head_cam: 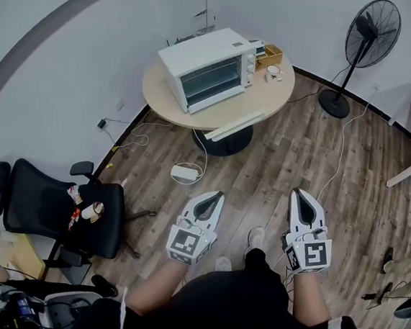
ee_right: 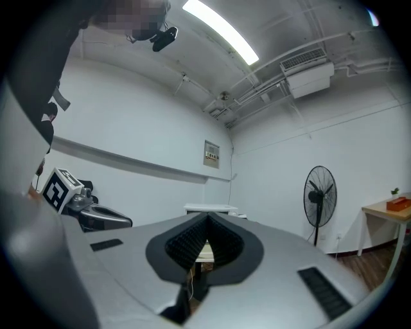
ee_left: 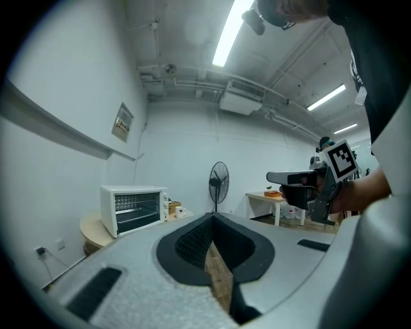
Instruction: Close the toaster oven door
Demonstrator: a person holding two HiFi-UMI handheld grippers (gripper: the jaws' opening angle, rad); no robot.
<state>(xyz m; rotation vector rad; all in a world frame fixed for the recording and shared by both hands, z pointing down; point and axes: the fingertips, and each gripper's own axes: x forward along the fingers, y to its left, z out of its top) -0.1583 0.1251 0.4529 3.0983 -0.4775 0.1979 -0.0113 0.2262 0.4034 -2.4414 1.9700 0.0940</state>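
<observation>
The white toaster oven (head_cam: 208,65) stands on a round wooden table (head_cam: 273,100) at the far side of the room. Its glass door (head_cam: 210,83) looks upright against its front. In the left gripper view the toaster oven (ee_left: 131,209) shows far off at the left. My left gripper (head_cam: 215,196) and right gripper (head_cam: 300,194) hang side by side over the wood floor, close to my body and well short of the table. Both are shut, jaws meeting at the tips with nothing between them; so too the left gripper (ee_left: 213,216) and the right gripper (ee_right: 207,217) in their own views.
A mug (head_cam: 274,73) and a wooden box (head_cam: 269,55) sit beside the oven. A long white bar (head_cam: 234,125) lies at the table's near edge. A black standing fan (head_cam: 369,38) is at the back right, an office chair (head_cam: 63,211) at the left, and a white adapter (head_cam: 184,172) with cables on the floor.
</observation>
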